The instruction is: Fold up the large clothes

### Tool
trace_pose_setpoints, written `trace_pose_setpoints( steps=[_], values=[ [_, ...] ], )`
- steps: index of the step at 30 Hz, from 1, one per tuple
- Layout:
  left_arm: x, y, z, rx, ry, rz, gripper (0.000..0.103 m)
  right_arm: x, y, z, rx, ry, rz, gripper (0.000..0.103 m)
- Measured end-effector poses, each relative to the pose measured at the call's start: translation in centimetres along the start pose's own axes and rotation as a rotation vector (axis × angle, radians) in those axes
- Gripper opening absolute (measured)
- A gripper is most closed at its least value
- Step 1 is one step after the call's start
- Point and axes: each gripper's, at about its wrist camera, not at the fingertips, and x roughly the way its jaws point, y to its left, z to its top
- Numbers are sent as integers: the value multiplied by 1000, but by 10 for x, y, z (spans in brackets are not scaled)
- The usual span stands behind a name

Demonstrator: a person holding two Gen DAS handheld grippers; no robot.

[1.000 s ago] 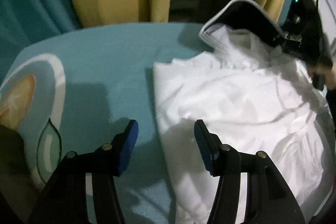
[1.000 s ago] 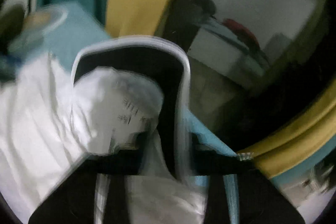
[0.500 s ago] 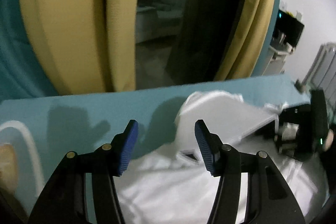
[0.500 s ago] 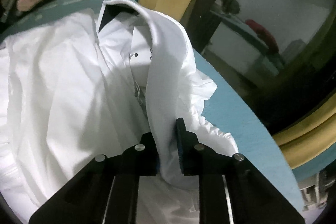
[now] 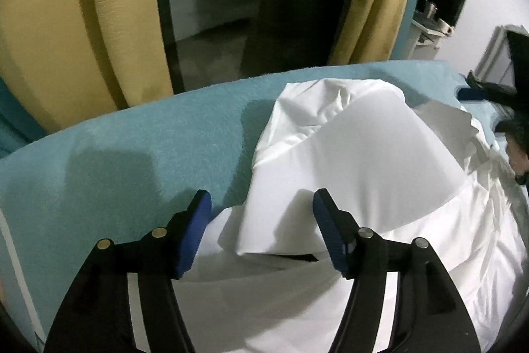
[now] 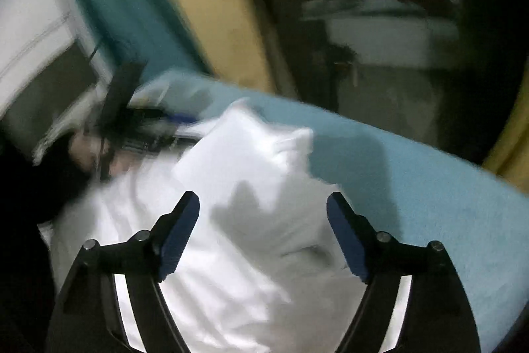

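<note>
A large white shirt [image 5: 363,174] lies crumpled on the teal cloth-covered table [image 5: 132,154], with its collar part folded over on top. My left gripper [image 5: 263,215] hovers just above that folded edge, its jaws opening, and the blue pads touch no cloth. In the blurred right wrist view the shirt [image 6: 251,174] lies under my right gripper [image 6: 264,214]. Its jaws are opening wide with nothing pinched between them. The right gripper's dark body [image 5: 509,81] also shows at the far right of the left wrist view.
Yellow curtains [image 5: 66,28] and a dark glass door [image 5: 291,5] stand just past the table's far edge. Bare teal surface [image 6: 429,187] lies right of the shirt. A shelf with small items [image 5: 436,12] is at the back right.
The right gripper has let go of the shirt collar, opened wide and swung away. The left gripper moved across to the collar and its jaws widened a little. The collar has dropped flat.
</note>
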Motion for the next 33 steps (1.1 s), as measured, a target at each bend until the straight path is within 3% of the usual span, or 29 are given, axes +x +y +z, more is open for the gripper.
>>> trace_pose_setpoints(
  steps=[2,5,6,7,10,11,12,13,15,18,19,21,24,28,33],
  values=[
    [3,3,1,0,10,-24,71,10,-17,-2,86,47,-72,80],
    [4,5,5,-16,22,-47,75,39,-26,-8,129,158,-1,75],
    [6,2,6,-11,21,-42,75,44,-17,-9,87,162,9,67],
    [7,1,7,-5,19,-38,75,50,-6,-9,43,187,14,31],
    [8,-10,6,57,9,-48,73,58,16,-4,1,239,-29,23],
    [6,-14,6,84,5,-56,57,59,21,-1,-37,237,-65,18],
    [3,-20,6,116,3,-79,47,55,35,1,-100,214,-157,16],
    [-1,-27,8,150,-9,-34,39,56,43,7,-151,195,-237,12],
    [-8,-37,11,202,-63,51,22,50,75,7,-370,114,-497,12],
    [-26,-50,17,241,-216,176,20,51,126,-12,-745,-8,-816,11],
    [-32,-57,17,271,-278,220,20,54,132,-19,-810,-17,-870,11],
    [-36,-68,12,313,-306,266,20,65,146,-48,-983,-26,-993,11],
    [-38,-89,-4,399,-281,291,22,78,152,-82,-1084,17,-1072,12],
    [-47,-117,-36,498,-273,342,22,74,165,-120,-1138,32,-1102,14],
    [-75,-127,-65,531,-293,365,22,47,190,-138,-1065,25,-1025,20]
  ],
)
